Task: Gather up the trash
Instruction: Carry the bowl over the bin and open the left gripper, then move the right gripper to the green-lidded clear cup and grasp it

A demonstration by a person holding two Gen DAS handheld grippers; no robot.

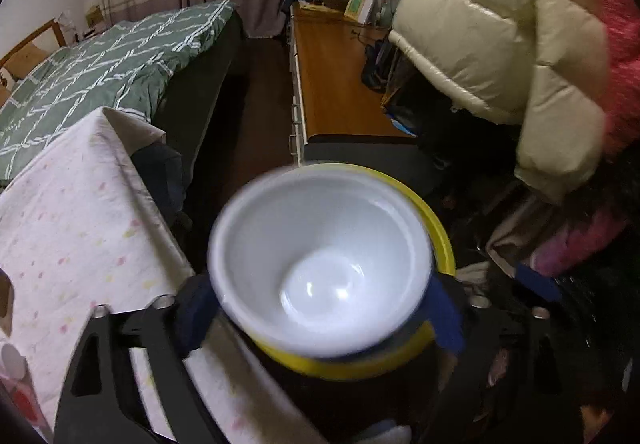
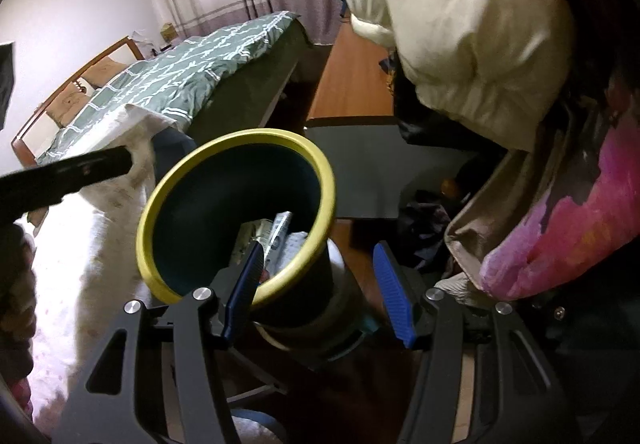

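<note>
the left claw (image 1: 320,308) grips a white paper bowl (image 1: 320,256) over the yellow-rimmed bin (image 2: 236,216); the right claw (image 2: 320,292) gapes empty. released off-centre, the bowl could catch the rim and fall.

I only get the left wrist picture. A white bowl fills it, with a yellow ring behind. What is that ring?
Observer: It's the rim of a dark bin, right under your bowl.
Visitor: Is anything in it?
Observer: Yes. Paper scraps lie at the bottom, which the bowl hides from you.
Visitor: And the other tool?
Observer: The right gripper is at the bin's near rim, with its jaws open and empty.
</note>
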